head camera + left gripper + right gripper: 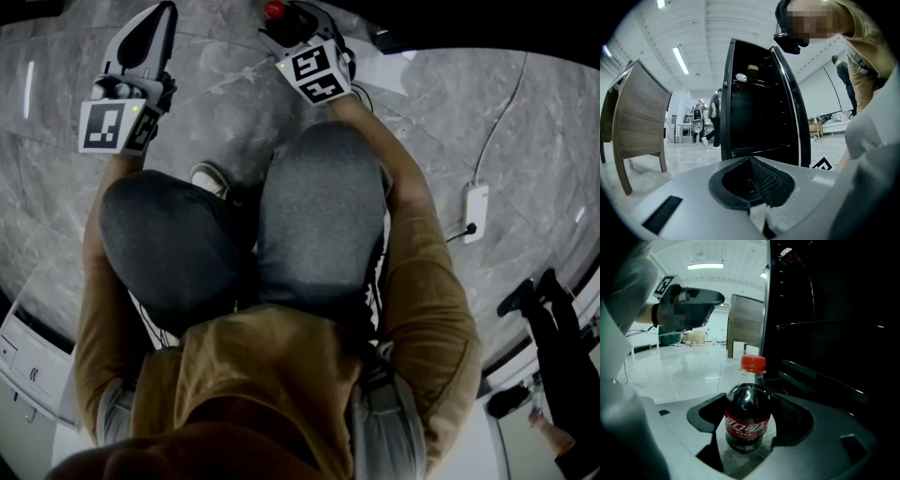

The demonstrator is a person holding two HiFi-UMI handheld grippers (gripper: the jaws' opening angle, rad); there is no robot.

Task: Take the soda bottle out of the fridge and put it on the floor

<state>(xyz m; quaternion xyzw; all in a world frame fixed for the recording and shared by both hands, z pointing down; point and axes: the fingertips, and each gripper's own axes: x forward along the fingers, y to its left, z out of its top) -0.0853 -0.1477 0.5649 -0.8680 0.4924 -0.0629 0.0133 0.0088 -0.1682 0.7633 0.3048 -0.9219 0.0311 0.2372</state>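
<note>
— Where is the soda bottle (746,401)?

— Upright, red cap up, its base apparently on the grey floor (679,373). The right tool (746,430) has a jaw against each of its sides. The dark fridge (834,333) is at the bottle's 3 o'clock.

— And the left tool (757,206)?

— Narrowed until the tips meet, with nothing in it. It points at the fridge's open front, and a wooden chair (640,117) stands at 9 o'clock. Seen from the head view, it's at 11 o'clock from the person's knees and the right one's at 12.
</note>
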